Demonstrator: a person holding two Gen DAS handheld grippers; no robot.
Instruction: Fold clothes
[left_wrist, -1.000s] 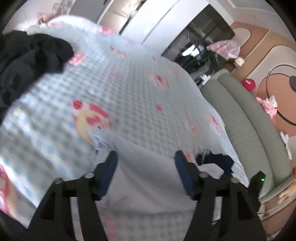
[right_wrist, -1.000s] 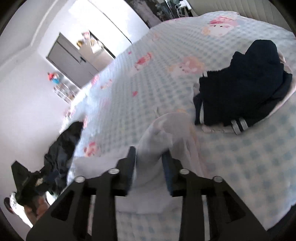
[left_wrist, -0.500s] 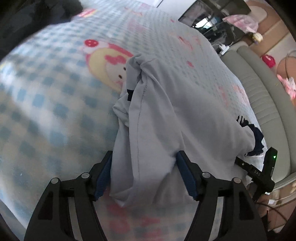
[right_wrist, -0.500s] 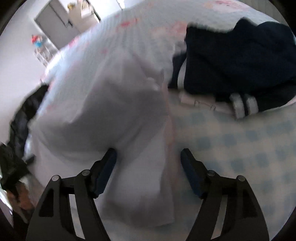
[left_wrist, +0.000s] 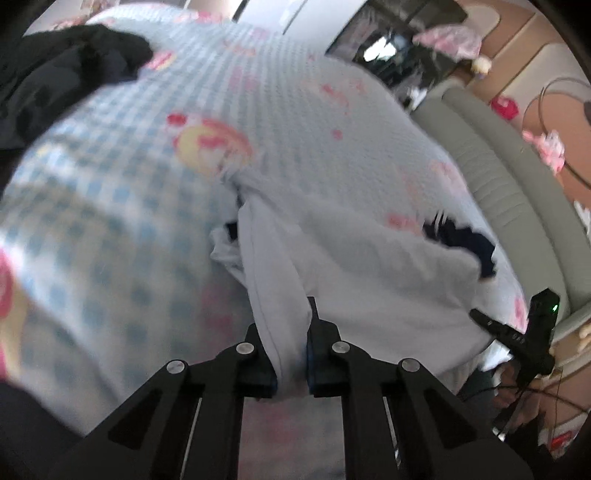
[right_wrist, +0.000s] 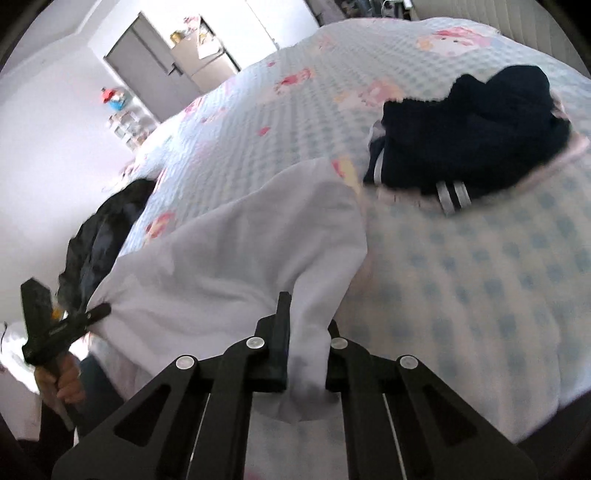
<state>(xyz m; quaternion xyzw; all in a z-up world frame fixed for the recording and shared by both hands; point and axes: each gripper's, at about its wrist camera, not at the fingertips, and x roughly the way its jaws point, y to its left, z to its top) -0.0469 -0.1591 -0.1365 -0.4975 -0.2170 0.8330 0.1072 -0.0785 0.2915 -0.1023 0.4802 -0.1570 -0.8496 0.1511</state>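
Left gripper (left_wrist: 290, 325): jaws closing, a bunched fold of the pale garment (left_wrist: 362, 258) pinched between the blue pads; cloth fills the whole gap. Right gripper (right_wrist: 304, 332): jaws likewise closing, with a gathered edge of the same pale garment (right_wrist: 240, 251) clamped between them and hanging in a small tuck below the fingers. Each gripper shows in the other's view at the garment's far corner: the right one at the lower right of the left view (left_wrist: 480, 315), the left one at the lower left of the right view (right_wrist: 101, 310), with a person's hand (right_wrist: 62, 380) around its handle.

Garment lies spread on the bed, stretched between the two grips, its near hem at the mattress edge. Bedspread (left_wrist: 122, 206): light blue check with pink and yellow cartoon prints. Navy garment with white stripes (right_wrist: 469, 144) sits on the spread just beyond the pale one, on the right side of the right view, apart from it. Dark clothes pile (left_wrist: 62, 77) rests at the far left of the bed. Grey-green padded headboard (left_wrist: 517, 184) runs along the right side of the left view. Frames are motion-blurred; finer detail unreadable.
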